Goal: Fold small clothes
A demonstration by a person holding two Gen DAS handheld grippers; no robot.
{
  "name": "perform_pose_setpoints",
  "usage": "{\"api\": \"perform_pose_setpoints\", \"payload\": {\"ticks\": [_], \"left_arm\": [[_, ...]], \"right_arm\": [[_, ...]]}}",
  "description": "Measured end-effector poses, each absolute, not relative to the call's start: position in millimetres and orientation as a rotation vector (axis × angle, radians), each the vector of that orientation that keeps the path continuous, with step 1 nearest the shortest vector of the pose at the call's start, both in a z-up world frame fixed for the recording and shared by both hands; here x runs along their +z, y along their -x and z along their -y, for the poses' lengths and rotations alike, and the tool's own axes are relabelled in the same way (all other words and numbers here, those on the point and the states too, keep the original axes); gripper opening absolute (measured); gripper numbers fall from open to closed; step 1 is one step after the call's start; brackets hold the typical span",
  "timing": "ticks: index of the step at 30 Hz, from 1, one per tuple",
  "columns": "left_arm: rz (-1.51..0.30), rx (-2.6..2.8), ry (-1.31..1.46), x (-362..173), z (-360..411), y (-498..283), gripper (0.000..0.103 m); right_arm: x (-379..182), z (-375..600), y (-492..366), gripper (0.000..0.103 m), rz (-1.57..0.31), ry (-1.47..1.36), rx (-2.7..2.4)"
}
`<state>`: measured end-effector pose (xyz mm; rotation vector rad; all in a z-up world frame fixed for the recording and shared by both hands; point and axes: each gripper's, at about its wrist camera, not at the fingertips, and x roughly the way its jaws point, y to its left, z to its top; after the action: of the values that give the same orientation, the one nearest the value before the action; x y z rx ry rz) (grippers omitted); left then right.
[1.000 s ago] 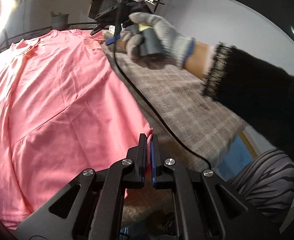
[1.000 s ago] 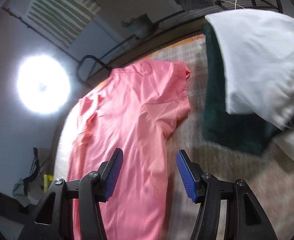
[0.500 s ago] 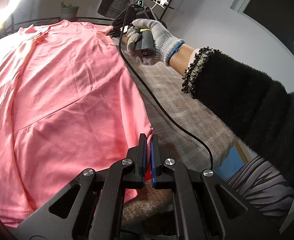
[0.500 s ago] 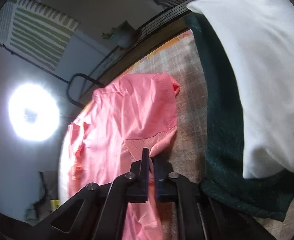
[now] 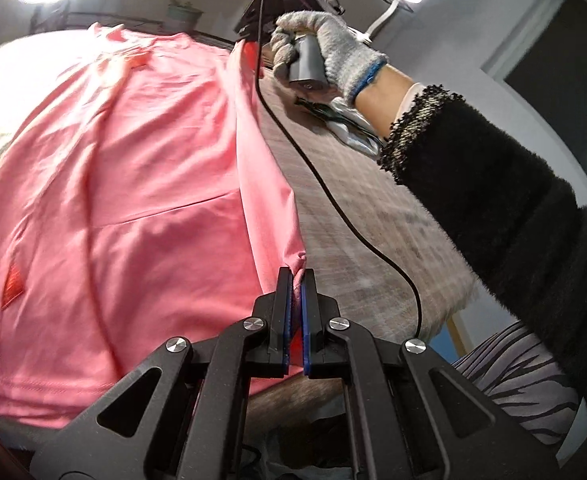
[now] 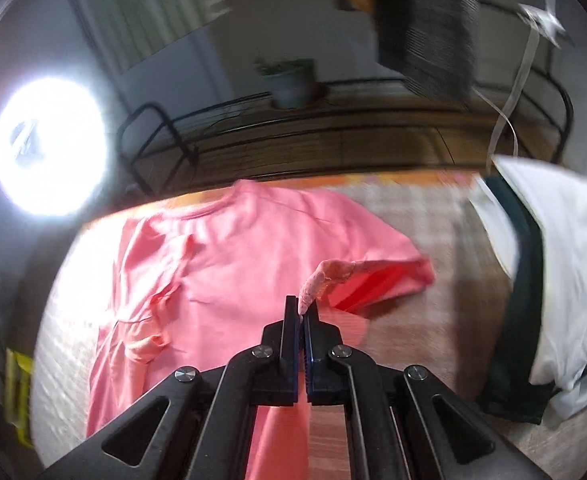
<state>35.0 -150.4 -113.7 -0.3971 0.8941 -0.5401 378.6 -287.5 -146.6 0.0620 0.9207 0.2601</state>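
A pink T-shirt (image 5: 125,184) lies spread on a beige checked cloth (image 5: 357,216). My left gripper (image 5: 296,276) is shut on the shirt's lower right hem corner, and the side edge rises from it in a taut fold. In the right wrist view the same pink T-shirt (image 6: 233,264) lies flat, and my right gripper (image 6: 303,312) is shut on a pinch of fabric beside the right sleeve (image 6: 389,276), lifted off the cloth. A gloved hand (image 5: 325,52) holds the right gripper at the far end of that raised edge.
A folded pile of white and dark green clothes (image 6: 553,292) lies to the right of the shirt. A black cable (image 5: 333,200) hangs across the cloth. A ring light (image 6: 49,148), a metal rack with a potted plant (image 6: 289,80) and the table's near edge (image 5: 457,320) surround the work area.
My right gripper went from open over the shirt to shut on fabric by the sleeve, then lifted it. My left gripper, still shut on the hem corner, moved and raised the side edge.
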Motion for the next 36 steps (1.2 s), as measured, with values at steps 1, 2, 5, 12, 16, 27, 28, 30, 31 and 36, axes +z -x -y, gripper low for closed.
{"api": "perform_pose_setpoints", "payload": {"ticks": [1,2,5,12,16,27,28,30,31,36], "left_arm": [[-0.895,-0.533,0.411,-114,145,-34,0.001],[-0.897,-0.521,0.423,-116,139,-33,0.001],[-0.907,-0.482,0.46,-123,123,-31,0.001],[-0.944,-0.418,0.539,-139,95,-28,0.001],[-0.962,-0.371,0.515,-142,89,-25,0.001],[-0.827,-0.352,0.429,-111,77,-15,0.002],[-0.815,-0.343,0.42,-110,77,-16,0.002],[-0.805,-0.341,0.422,-111,75,-20,0.002],[-0.807,-0.342,0.427,-112,75,-22,0.002],[-0.823,-0.326,0.456,-119,69,-29,0.002]], "right_arm": [[-147,276,-379,0.0,-0.921,-0.03,0.264],[-148,260,-377,0.0,-0.923,0.014,0.269],[-156,228,-379,0.0,-0.934,0.078,0.287],[-178,167,-383,0.0,-0.966,0.187,0.313],[-190,156,-386,0.006,-1.015,0.163,0.37],[-154,277,-403,0.043,-0.954,-0.235,0.374],[-158,286,-406,0.043,-0.96,-0.256,0.352],[-166,298,-416,0.043,-0.978,-0.292,0.327],[-170,300,-421,0.043,-0.992,-0.307,0.314],[-176,300,-449,0.047,-1.018,-0.311,0.252]]}}
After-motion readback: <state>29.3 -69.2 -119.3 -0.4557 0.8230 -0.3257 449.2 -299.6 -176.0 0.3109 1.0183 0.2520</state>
